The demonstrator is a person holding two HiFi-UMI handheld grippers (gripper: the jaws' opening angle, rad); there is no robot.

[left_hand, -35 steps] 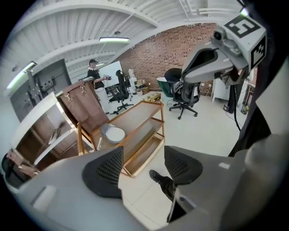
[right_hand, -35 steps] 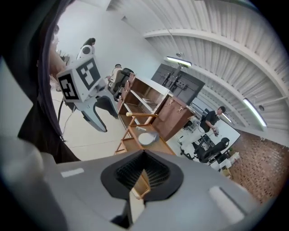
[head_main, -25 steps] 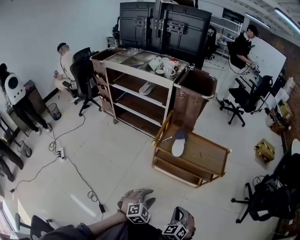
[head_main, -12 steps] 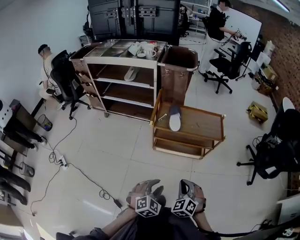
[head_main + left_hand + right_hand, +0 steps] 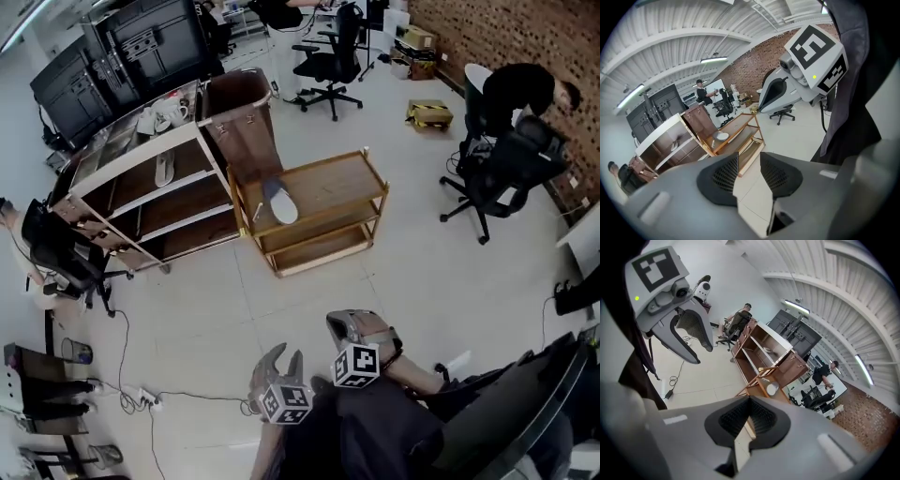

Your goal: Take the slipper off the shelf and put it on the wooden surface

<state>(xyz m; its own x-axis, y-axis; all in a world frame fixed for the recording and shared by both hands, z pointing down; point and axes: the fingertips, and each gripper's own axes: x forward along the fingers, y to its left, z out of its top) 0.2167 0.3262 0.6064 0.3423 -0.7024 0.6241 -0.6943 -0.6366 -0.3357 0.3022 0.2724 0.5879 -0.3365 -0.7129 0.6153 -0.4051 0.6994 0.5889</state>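
Resting on light wooden tiered desk (image 5: pixel 349 180) – white-and-dark slipper (image 5: pixel 279 202). Left gripper (image 5: pixel 749 157) fingers (image 5: pixel 723 177) stood apart, empty; right gripper (image 5: pixel 749 400) fingers (image 5: pixel 765 420) were closed together – nothing between.

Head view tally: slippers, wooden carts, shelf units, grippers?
Slippers: 2 (slipper on the cart, slipper on the shelf)
Wooden cart: 1
Shelf unit: 1
Grippers: 2 (left gripper, right gripper)
Total: 6

Cart (image 5: pixel 330 182) matt wood; floor (image 5: pixel 441 272) glossy tile; slipper (image 5: pixel 279 202) perhaps foam.
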